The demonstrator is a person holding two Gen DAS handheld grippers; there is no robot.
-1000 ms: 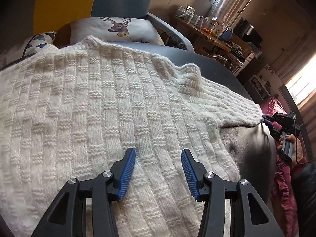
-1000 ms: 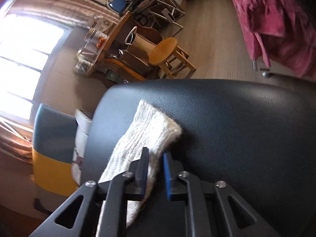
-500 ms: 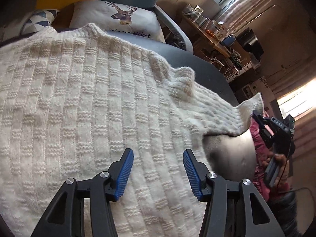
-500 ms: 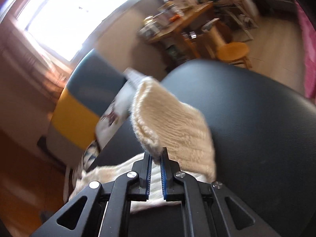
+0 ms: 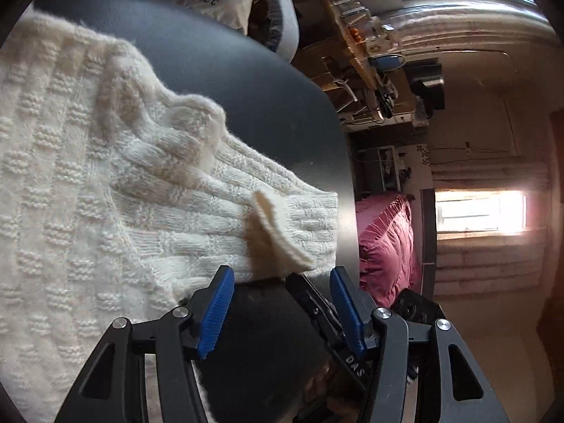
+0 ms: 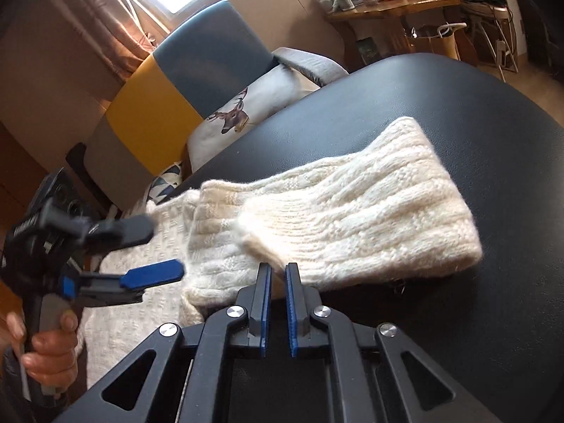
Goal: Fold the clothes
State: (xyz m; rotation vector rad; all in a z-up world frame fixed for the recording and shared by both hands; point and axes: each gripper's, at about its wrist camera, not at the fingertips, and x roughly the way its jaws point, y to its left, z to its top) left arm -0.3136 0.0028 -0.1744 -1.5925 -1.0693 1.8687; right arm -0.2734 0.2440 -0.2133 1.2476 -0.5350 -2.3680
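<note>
Cream chunky-knit wool sweater (image 5: 88, 183) lies flat on the dark leatherette tabletop (image 5: 246, 81), body spread toward the person, one sleeve (image 6: 370, 211) running out across the bare top.

Handling, as I judge it: soft, limp, bulky. It has no stiffness and will sag and drape from any pinch point. Thick knit gives good friction on the ribbed pads, so slip is unlikely, but loose yarn can snag or stretch if dragged. It is moderately heavy for clothing, so lift rather than pull.

Best hold looks like the ribbed cuff (image 5: 282, 236): a dense, doubled edge. For the body, I'd take the hem or shoulder seam, not mid-panel.

Right gripper (image 6: 278, 278): fingers narrow, nearly closed, pinching the cuff edge, with the cuff end doubled back over the sleeve. Left gripper (image 5: 282, 282): fingers wide apart, holding nothing, hovering just beside the sleeve's near edge where it meets the body.

Orientation: the sleeve's long axis runs from the shoulder out toward the tabletop's far side. In the right wrist view that is left to right, with the fold bend at the right end and the cuff pointing back toward the body. I can't see the neckline, so the body's axis is unclear.

Deer-print cushion (image 6: 246, 105) sits on the blue-and-yellow armchair (image 6: 176, 81) beyond, well apart.
</note>
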